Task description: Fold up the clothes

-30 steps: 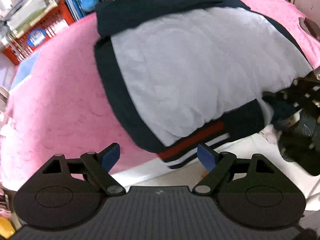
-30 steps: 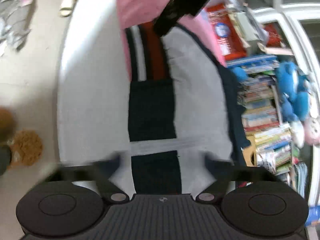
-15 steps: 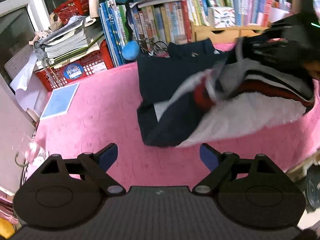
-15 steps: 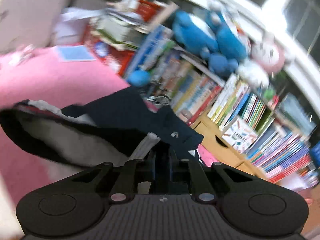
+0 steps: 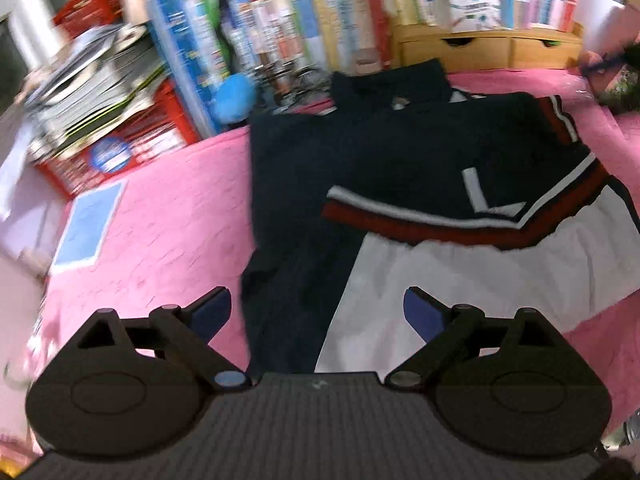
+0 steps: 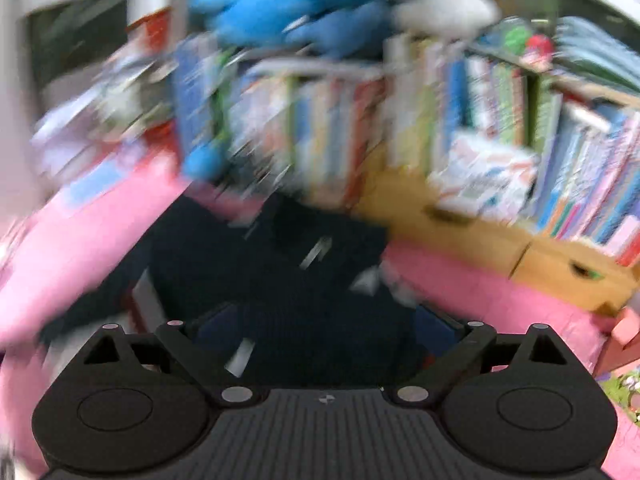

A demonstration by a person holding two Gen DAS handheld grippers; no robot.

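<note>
One jacket (image 5: 400,184), two grippers (image 5: 316,312) (image 6: 324,332)

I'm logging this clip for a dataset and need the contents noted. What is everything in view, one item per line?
jacket: one, navy with white lining and red-and-white striped hem, lying folded on the bed
bed cover: one, pink, under the jacket
paper sheet: one, light blue, on the bed cover left of the jacket
basket: one, red, holding stacked papers, far left by the bed
books: many, mixed colours, standing in a row behind the bed
drawer unit: one, light wood, under the books at right
plush toys: number unclear, blue and white, on top of the books, blurred
left gripper: one, black with blue pads, open above the jacket's near edge
right gripper: one, black, open over the navy cloth
</note>
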